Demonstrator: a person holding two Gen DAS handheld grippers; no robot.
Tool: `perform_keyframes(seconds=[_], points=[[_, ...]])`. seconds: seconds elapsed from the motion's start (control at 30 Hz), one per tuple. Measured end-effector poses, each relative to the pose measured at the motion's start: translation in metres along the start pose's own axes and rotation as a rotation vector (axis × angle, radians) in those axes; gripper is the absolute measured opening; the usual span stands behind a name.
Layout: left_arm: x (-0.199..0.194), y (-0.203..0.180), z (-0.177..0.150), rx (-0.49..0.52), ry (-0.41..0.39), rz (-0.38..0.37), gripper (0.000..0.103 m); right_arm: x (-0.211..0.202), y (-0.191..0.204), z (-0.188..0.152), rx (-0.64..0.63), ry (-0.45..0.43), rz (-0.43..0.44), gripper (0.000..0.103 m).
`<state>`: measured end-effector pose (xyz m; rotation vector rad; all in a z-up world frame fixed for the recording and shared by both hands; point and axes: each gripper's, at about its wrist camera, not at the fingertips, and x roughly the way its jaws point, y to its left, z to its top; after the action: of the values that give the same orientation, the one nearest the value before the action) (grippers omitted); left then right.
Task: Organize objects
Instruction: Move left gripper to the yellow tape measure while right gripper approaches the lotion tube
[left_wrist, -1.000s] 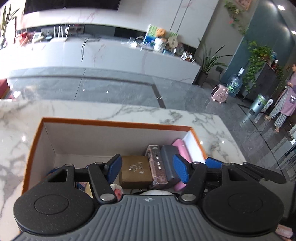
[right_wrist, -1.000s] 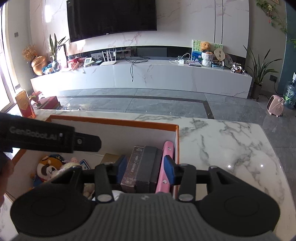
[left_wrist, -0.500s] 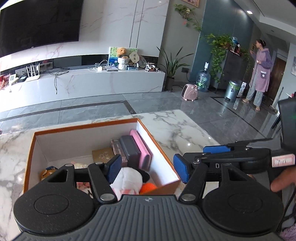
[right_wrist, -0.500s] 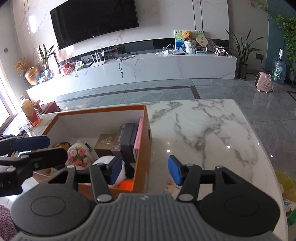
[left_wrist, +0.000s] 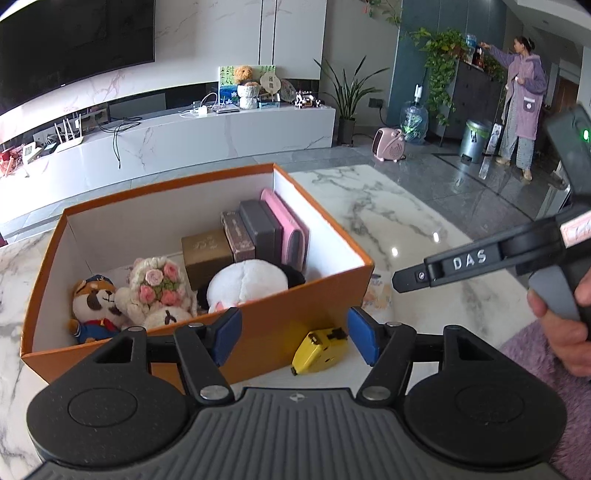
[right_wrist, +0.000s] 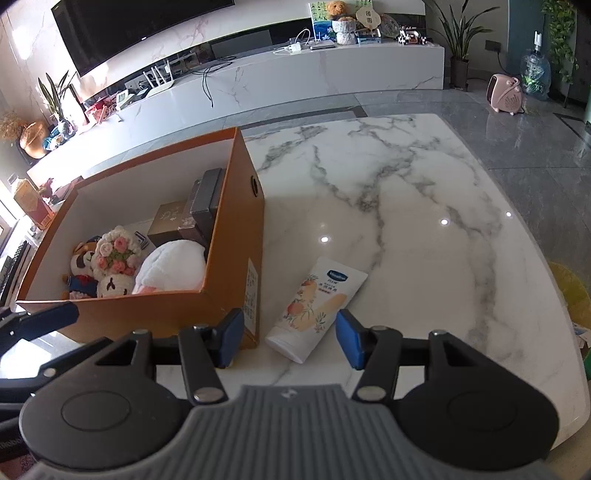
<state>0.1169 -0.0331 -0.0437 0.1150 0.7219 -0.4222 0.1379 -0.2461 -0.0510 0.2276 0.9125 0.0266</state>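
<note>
The box (left_wrist: 258, 332) is packed by kind: slim cases are stood on edge along its right wall, plush toys (left_wrist: 155, 288) are bunched at the near left. Two things are left outside on the table (right_wrist: 424, 221): a yellow tape (left_wrist: 320, 350) just beside the near wall, a tube (right_wrist: 317, 306) by the right wall. The left gripper (left_wrist: 295, 339) is held empty, fingers apart, over the tape; the right gripper (right_wrist: 290, 339), likewise spread, is lined up on the tube, probably for pickup.
</note>
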Motion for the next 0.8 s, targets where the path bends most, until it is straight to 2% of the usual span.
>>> perform_keyframes(seconds=[0.23,0.27,0.33,0.5,0.7,0.8], points=[[0.023,-0.015,-0.018,0.075,0.017,-0.010,0.077,0.016,0.008,-0.001,-0.016,0.046,-0.024,0.055],[0.027,-0.018,-0.020,0.094,0.020,-0.017,0.077,0.017,0.009,-0.001,-0.027,0.053,-0.025,0.048],[0.034,-0.022,-0.023,0.130,0.028,-0.024,0.076,0.020,0.012,-0.003,-0.041,0.067,-0.026,0.043],[0.047,-0.032,-0.031,0.186,0.057,-0.036,0.072,0.024,0.014,-0.005,-0.058,0.085,-0.023,0.037],[0.052,-0.042,-0.039,0.231,0.059,-0.023,0.066,0.040,0.020,-0.007,-0.075,0.155,0.023,0.022],[0.053,-0.042,-0.041,0.238,0.069,-0.013,0.057,0.051,0.024,-0.008,-0.089,0.192,0.025,0.018]])
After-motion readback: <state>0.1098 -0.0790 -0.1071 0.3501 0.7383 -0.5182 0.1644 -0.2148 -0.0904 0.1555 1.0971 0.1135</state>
